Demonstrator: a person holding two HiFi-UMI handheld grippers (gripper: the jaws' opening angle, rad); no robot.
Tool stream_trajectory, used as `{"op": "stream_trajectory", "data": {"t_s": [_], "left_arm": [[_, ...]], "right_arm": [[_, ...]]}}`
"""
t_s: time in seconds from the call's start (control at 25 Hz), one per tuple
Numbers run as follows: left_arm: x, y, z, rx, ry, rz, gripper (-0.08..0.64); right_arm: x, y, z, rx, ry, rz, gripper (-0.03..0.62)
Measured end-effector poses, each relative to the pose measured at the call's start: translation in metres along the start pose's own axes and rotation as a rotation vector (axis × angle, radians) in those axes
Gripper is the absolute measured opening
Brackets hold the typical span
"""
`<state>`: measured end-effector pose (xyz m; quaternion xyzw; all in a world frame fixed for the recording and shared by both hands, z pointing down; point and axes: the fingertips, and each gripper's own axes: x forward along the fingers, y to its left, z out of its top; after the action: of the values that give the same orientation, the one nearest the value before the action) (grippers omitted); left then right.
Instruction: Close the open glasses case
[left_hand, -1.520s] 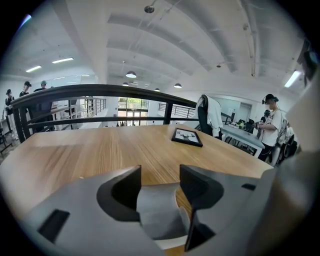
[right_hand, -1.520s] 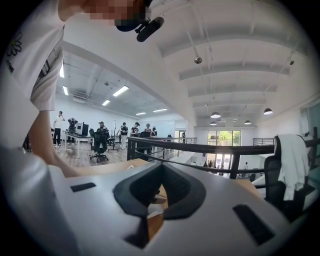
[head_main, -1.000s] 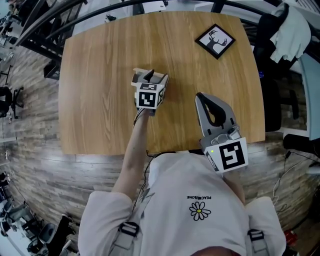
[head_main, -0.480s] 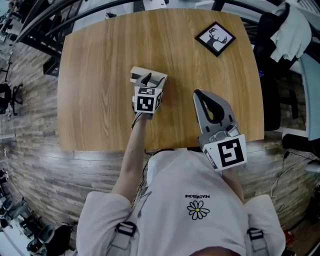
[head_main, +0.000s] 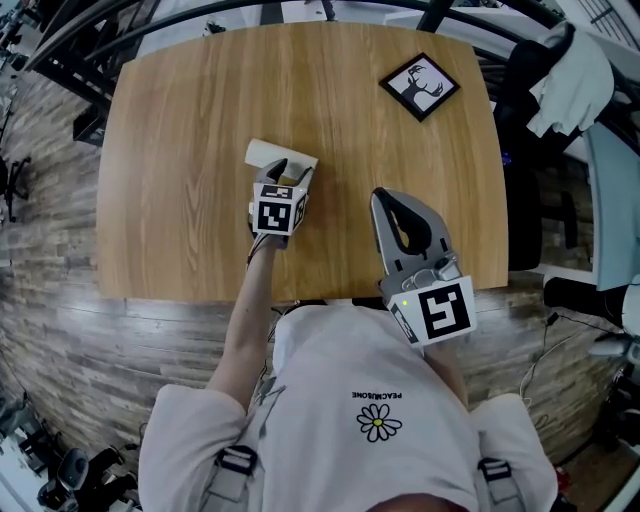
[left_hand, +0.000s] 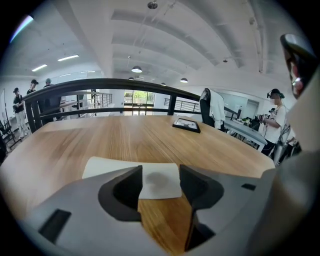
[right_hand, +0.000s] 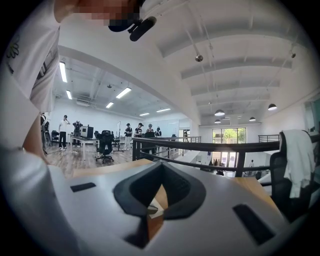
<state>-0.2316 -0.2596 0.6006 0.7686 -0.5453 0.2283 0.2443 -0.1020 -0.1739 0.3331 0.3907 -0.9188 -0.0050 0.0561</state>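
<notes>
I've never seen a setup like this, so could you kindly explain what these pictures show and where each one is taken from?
No robot here: a person holds a gripper in each hand. One picture comes from a camera on the person's head, looking down at a wooden table. The other two come from cameras riding on the grippers, looking along their fingers. On the table lie a pale glasses case and a framed picture. The left gripper is at the case, fingers apart, gripping nothing. The right gripper, nearer the person, has its fingers together and is empty.
</notes>
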Motion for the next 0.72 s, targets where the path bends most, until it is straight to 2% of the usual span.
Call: {"op": "stream_trajectory", "data": {"t_s": [0.2, 0.36, 0.52, 0.72], "left_arm": [[-0.001, -0.009, 0.009, -0.001, -0.031, -0.002, 0.243], [-0.016, -0.009, 0.04, -0.002, -0.116, 0.03, 0.229], [-0.053, -0.011, 0.102, 0.024, -0.263, 0.07, 0.186], [-0.128, -0.032, 0.184, 0.094, -0.52, 0.113, 0.113]], "right_arm": [[-0.001, 0.0, 0.0, -0.006, 0.0, -0.002, 0.006], [0.0, -0.001, 0.003, -0.034, -0.01, 0.005, 0.006], [0.009, -0.006, 0.017, -0.064, -0.043, 0.007, 0.006], [0.02, -0.015, 0.041, -0.064, -0.108, 0.01, 0.006]]}}
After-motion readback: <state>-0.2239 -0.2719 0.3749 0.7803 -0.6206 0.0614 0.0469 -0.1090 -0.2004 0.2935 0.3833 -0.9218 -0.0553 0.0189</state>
